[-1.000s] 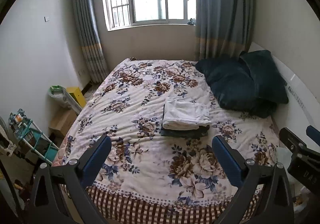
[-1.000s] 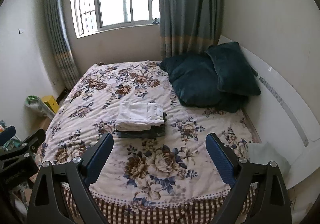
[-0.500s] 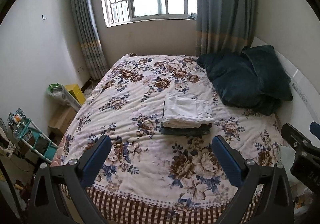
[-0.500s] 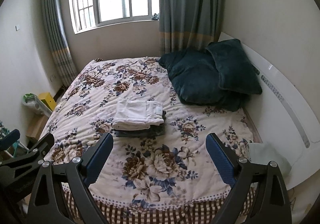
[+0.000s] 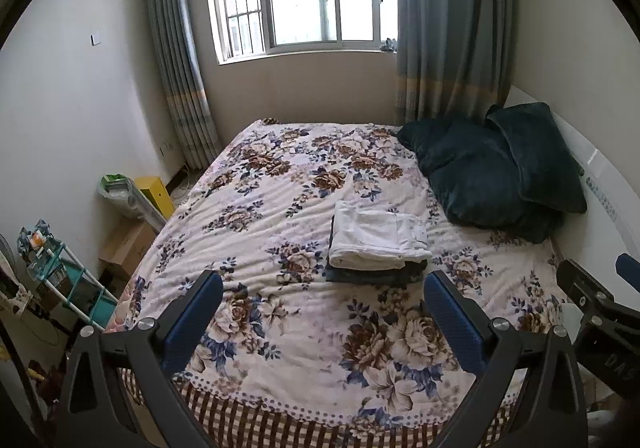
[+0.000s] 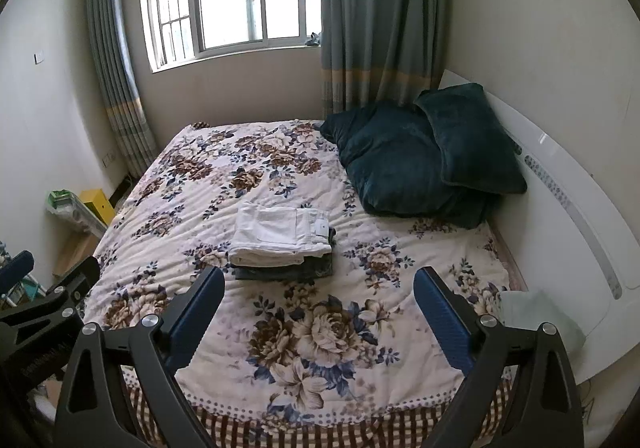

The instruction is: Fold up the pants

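Folded white pants lie on top of folded dark pants in the middle of the floral bed. The stack also shows in the right wrist view, white pants over dark pants. My left gripper is open and empty, held above the bed's near edge, well short of the stack. My right gripper is open and empty, likewise back from the stack. Each gripper shows at the edge of the other's view.
Dark teal pillows lean on the white headboard at the right. A cardboard box, yellow box and teal rack stand on the floor at the left. Window and curtains are behind.
Both grippers have drawn back and tilted up a little; the bed and stack sit slightly lower and farther in view. The pants stack has not moved.
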`<state>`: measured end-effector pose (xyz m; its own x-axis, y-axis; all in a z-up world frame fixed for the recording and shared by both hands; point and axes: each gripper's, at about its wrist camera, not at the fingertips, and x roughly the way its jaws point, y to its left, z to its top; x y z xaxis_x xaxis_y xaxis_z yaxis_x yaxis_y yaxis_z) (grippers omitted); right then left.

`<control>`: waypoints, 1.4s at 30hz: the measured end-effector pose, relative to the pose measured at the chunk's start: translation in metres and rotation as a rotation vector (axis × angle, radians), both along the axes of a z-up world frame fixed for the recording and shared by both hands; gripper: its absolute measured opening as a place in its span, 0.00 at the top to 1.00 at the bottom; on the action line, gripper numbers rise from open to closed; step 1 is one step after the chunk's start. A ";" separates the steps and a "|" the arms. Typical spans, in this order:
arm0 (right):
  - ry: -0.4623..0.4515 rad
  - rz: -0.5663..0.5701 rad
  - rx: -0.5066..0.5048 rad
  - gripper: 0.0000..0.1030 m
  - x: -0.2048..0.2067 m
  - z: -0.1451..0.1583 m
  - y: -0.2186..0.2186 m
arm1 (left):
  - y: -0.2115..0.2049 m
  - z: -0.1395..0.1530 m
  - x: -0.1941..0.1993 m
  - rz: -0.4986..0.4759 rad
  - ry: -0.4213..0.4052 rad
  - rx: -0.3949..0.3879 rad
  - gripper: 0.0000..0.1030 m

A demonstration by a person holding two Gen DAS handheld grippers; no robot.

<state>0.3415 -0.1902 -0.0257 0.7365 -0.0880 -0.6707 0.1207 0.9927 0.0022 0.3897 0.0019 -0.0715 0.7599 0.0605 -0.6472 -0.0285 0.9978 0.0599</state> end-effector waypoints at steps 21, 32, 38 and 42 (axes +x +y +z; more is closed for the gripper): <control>0.003 0.005 -0.007 0.05 0.002 0.004 -0.002 | 0.001 0.002 -0.001 0.003 -0.012 0.001 0.00; 0.000 0.007 -0.008 0.05 0.002 0.004 -0.004 | 0.004 0.001 -0.005 0.007 -0.018 0.010 0.00; 0.001 0.009 -0.010 0.05 0.001 0.003 -0.005 | 0.003 0.001 -0.005 0.005 -0.018 0.014 0.00; -0.001 0.008 -0.012 0.05 0.000 0.003 -0.006 | 0.003 0.001 -0.005 0.003 -0.021 0.017 0.00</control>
